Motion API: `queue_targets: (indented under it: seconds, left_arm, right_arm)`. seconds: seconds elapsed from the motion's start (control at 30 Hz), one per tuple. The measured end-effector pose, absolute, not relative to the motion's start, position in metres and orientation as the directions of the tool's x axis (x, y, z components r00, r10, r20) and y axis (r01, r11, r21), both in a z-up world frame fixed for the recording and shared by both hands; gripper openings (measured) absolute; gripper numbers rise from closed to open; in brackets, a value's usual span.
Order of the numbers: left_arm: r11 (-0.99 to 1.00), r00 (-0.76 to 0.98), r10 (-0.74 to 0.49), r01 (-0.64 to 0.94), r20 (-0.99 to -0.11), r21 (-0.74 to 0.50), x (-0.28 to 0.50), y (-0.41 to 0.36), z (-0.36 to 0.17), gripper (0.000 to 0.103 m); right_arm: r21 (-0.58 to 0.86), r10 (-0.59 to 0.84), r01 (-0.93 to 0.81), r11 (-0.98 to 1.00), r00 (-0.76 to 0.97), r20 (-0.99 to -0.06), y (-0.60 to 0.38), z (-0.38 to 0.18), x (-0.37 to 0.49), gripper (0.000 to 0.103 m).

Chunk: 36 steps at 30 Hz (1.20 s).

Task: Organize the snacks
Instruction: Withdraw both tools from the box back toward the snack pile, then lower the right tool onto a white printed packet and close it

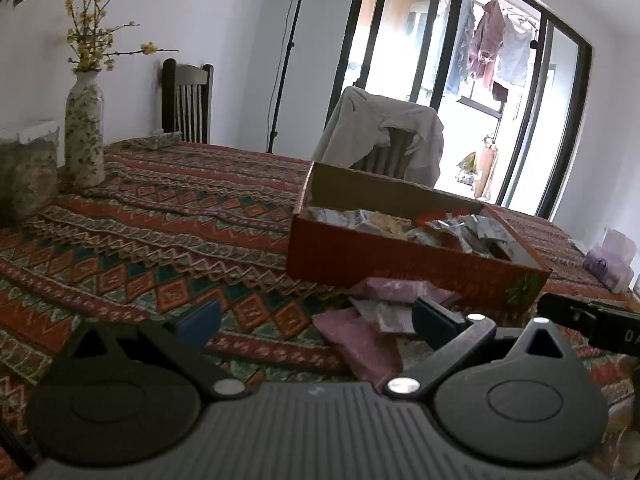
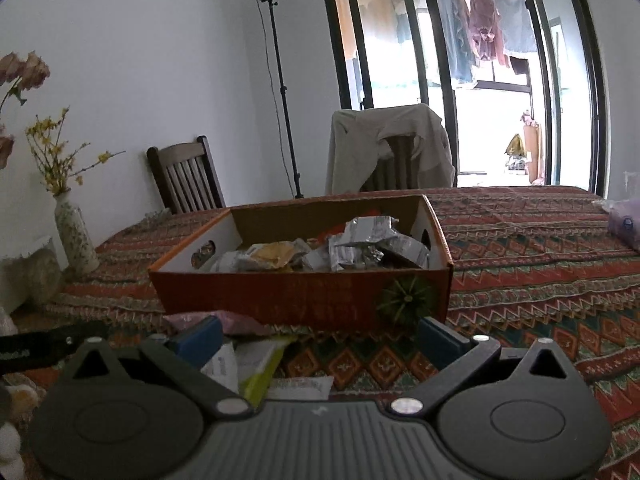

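An orange cardboard box holds several snack packets and also shows in the right wrist view. Loose pink packets and a silver one lie on the tablecloth in front of it. My left gripper is open and empty, just above these packets. My right gripper is open and empty before the box, with a pink packet, white packets and a yellow-green packet near its left finger.
A patterned tablecloth covers the table. A flower vase stands at the far left. Two chairs stand behind the table, one draped with a jacket. A purple bag lies at the right edge.
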<state>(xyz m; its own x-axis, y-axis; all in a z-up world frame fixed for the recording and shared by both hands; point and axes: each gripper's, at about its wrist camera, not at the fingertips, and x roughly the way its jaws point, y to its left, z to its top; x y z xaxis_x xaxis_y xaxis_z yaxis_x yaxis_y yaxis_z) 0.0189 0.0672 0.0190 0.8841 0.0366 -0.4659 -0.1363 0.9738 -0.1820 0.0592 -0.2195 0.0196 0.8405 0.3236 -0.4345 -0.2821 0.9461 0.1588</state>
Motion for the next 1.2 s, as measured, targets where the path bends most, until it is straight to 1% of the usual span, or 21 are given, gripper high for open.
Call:
queue_targets:
  seconds: [0.27,0.4,0.5,0.63,0.77,0.93,1.07,1.13,1.2]
  left_arm:
    - [0.968,0.875,0.039,-0.153,-0.483,-0.2,0.008,0.087,0.018,0.103]
    - [0.968,0.876,0.068,-0.173,-0.478,-0.18,0.002,0.095,0.018,0.103]
    - [0.964,0.874,0.071,-0.185,-0.481,-0.194,0.0,0.102,0.014,0.103]
    - [0.967,0.873,0.059,-0.171,-0.484,-0.19,0.002,0.107,0.011,0.103]
    - [0.964,0.866,0.042,-0.165,-0.497,-0.206,0.006,0.11,0.005,0.103]
    - [0.96,0.859,0.036,-0.172,-0.511,-0.222,0.005,0.114,-0.001,0.103]
    - [0.958,0.857,0.046,-0.183,-0.513,-0.22,0.0,0.116,-0.001,0.103]
    - [0.956,0.858,0.046,-0.187,-0.512,-0.228,-0.005,0.117,-0.001,0.103]
    - [0.955,0.849,0.045,-0.191,-0.526,-0.227,-0.007,0.118,-0.002,0.103]
  right_arm:
    - [0.105,0.302,-0.288,0.952,0.821,-0.485,-0.208,0.016,0.054,0.103]
    - [0.072,0.285,-0.289,0.955,0.821,-0.494,-0.206,0.014,0.051,0.103]
    - [0.054,0.267,-0.278,0.959,0.819,-0.508,-0.201,0.012,0.053,0.102]
    - [0.036,0.285,-0.311,0.95,0.808,-0.517,-0.186,0.009,0.052,0.102]
    - [0.012,0.299,-0.348,0.938,0.786,-0.541,-0.167,0.002,0.054,0.095]
    - [-0.033,0.328,-0.399,0.916,0.796,-0.509,-0.141,0.004,0.05,0.095]
    - [-0.133,0.318,-0.423,0.896,0.821,-0.474,-0.112,-0.002,0.049,0.095]
    - [-0.171,0.313,-0.433,0.885,0.825,-0.471,-0.102,-0.008,0.048,0.092]
    - [-0.206,0.307,-0.45,0.869,0.817,-0.488,-0.094,-0.016,0.048,0.078]
